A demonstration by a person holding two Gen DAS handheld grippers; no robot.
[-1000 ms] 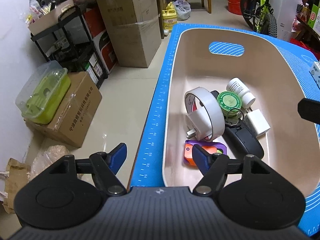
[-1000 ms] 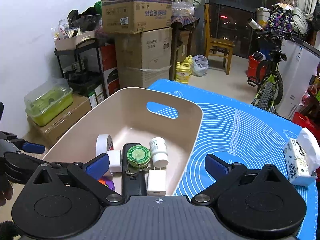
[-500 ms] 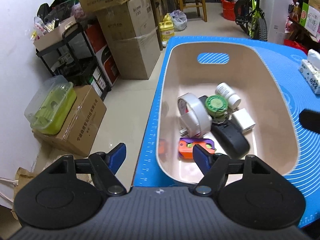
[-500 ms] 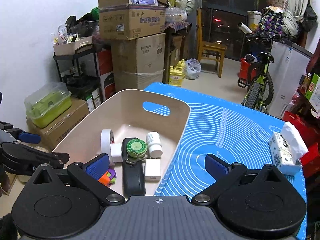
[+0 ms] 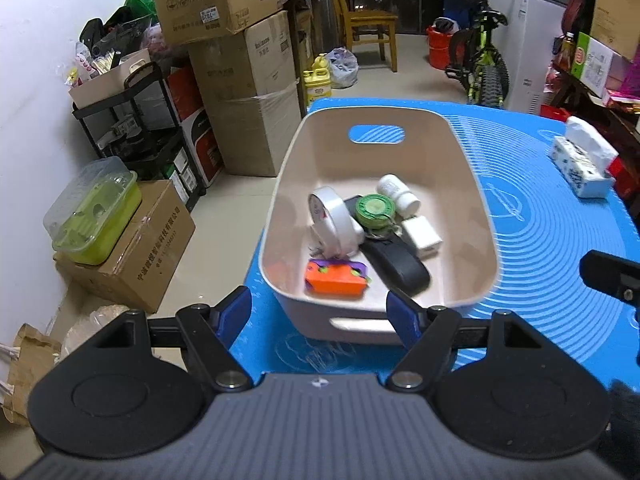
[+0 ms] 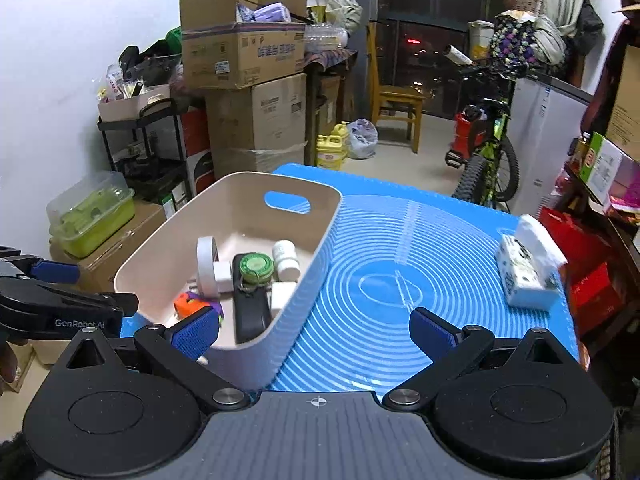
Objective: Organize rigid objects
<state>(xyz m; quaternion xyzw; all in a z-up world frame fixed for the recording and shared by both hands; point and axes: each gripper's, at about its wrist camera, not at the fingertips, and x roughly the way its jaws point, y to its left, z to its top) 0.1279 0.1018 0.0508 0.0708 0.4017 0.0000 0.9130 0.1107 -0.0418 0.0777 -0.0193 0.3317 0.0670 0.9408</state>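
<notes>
Bin (image 5: 280, 204): beige, on the blue mat (image 5: 540, 240), at the mat's left edge; its long axis runs away from the left camera, a handle slot in the far wall and another in the near wall.
Bin contents: tape roll (image 5: 334, 216) on edge, leaning on a white plug; green tin (image 5: 375, 209) beside it; white bottle (image 5: 396, 194) on its side, cap toward the right wall; white charger (image 5: 422, 236) right of the tin; black case (image 5: 396, 266), long axis from the tin toward the near right corner; orange and purple toy (image 5: 336, 276) by the near wall.
Left gripper (image 5: 318, 310): fingers apart, nothing between them; it hangs short of the bin's near wall, tilted down, the right finger in front of the bin's near right corner.
Right gripper (image 6: 316, 326): fingers wide apart, empty, over the mat just right of the bin; its left finger overlaps the bin's near corner in its own view.
Tissue pack (image 6: 528, 268): on the mat's right side, well apart from the bin.
Around: stacked cardboard boxes (image 6: 256, 92), a black shelf (image 5: 132, 132), a green lidded container (image 5: 96, 216) on a floor box, a yellow jug (image 6: 332, 148), a wooden chair (image 6: 396, 104), a bicycle (image 6: 488, 160).
In the way: nothing lies between either gripper and the bin.
</notes>
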